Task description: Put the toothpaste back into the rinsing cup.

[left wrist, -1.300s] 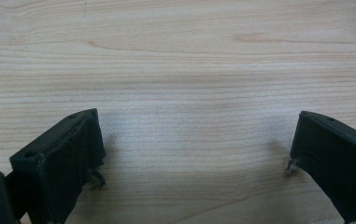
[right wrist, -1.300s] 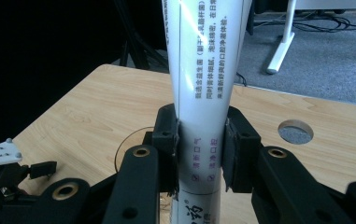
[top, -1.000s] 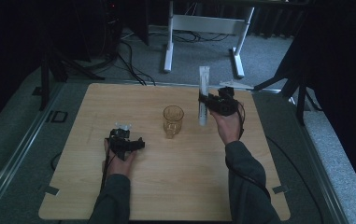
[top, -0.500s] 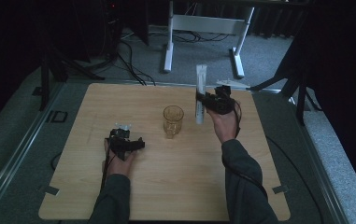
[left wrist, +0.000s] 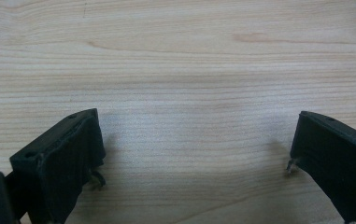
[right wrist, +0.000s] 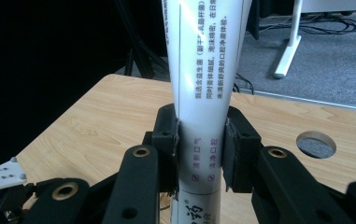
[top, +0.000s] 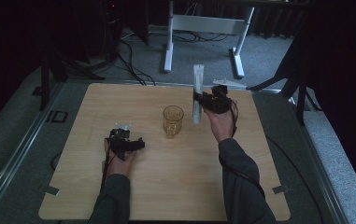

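A tall white tube (top: 197, 91) with printed text stands upright in the air, right of a clear amber glass (top: 173, 120) at the table's middle. My right gripper (top: 198, 101) is shut on the tube. In the right gripper view both pads (right wrist: 168, 135) press the tube (right wrist: 203, 93) low on its body, and its top runs out of frame. My left gripper (top: 125, 142) rests at the front left of the table, jaws open. In the left gripper view its fingers (left wrist: 63, 158) stand wide apart over bare wood with nothing between them.
The light wooden table (top: 166, 186) carries the glass and both hands. A round hole (right wrist: 316, 143) is cut in the tabletop. Behind the table, a white desk frame (top: 203, 28) and cables lie on grey carpet. Dark stands flank the sides.
My right gripper has shifted a little to the left with the tube, closer to the glass. The left gripper has stayed where it was.
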`<state>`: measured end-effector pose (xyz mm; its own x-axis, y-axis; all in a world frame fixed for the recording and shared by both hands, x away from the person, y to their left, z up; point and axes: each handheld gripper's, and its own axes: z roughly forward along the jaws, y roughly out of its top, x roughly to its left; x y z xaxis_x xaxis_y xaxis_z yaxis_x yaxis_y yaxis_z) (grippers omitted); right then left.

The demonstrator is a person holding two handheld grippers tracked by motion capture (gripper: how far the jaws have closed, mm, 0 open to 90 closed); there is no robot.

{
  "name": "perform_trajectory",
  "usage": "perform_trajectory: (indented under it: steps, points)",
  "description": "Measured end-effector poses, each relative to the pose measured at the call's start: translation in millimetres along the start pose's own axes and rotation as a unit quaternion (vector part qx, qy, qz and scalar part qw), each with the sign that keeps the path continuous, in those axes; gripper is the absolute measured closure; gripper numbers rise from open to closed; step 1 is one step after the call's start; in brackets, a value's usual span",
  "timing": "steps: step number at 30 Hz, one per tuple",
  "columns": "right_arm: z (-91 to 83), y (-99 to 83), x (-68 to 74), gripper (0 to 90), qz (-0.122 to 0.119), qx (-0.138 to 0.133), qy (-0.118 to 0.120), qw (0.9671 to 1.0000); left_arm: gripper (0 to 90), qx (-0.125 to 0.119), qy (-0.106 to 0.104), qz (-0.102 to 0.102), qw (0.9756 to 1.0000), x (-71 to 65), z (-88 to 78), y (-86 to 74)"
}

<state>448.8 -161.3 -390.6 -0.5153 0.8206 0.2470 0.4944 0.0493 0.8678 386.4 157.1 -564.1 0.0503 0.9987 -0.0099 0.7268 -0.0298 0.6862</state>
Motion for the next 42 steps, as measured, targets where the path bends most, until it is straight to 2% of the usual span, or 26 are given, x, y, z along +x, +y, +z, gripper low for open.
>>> perform_trajectory:
  steps: [8,42]
  points:
    - [5.0,1.2,-0.3,70.5,0.008,-0.001,0.002,1.0000,2.0,0.000,0.000,0.000,1.0000,0.0,0.0,0.0]
    - [23.1,10.7,14.1,70.4,-0.001,-0.001,0.002,1.0000,2.2,0.000,0.000,0.000,1.0000,-0.1,-0.2,-0.1]
